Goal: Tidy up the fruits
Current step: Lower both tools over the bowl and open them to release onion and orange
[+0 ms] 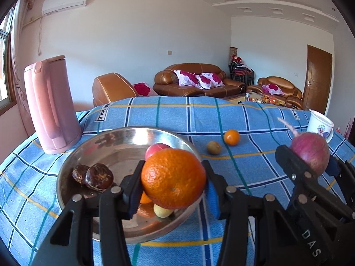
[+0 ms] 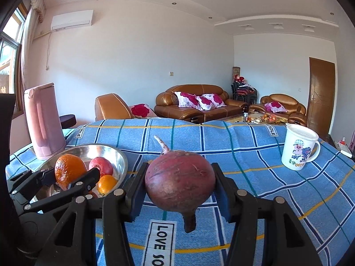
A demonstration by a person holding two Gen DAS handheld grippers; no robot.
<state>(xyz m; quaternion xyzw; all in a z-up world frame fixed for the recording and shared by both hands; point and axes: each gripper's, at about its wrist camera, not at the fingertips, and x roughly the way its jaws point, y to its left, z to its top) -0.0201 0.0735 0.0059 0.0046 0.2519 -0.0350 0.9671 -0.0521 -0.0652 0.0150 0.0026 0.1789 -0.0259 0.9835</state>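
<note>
My left gripper (image 1: 174, 180) is shut on a large orange (image 1: 173, 178) and holds it over the steel bowl (image 1: 73, 166). The bowl holds two dark brown fruits (image 1: 93, 176), a red apple (image 1: 155, 149), a small yellow fruit (image 1: 163, 210) and an orange partly hidden behind my fingers. My right gripper (image 2: 179, 184) is shut on a purple-red beet (image 2: 179, 180) with a pale root tail, held above the blue checked cloth. The beet also shows in the left wrist view (image 1: 310, 155). A small orange (image 1: 231, 137) and a brownish fruit (image 1: 213, 147) lie on the cloth beyond the bowl.
A pink kettle (image 1: 51, 108) stands behind the bowl at the left. A white cartoon mug (image 2: 299, 148) stands at the right on the cloth-covered table (image 2: 255, 146). Brown sofas (image 2: 195, 104) are behind the table.
</note>
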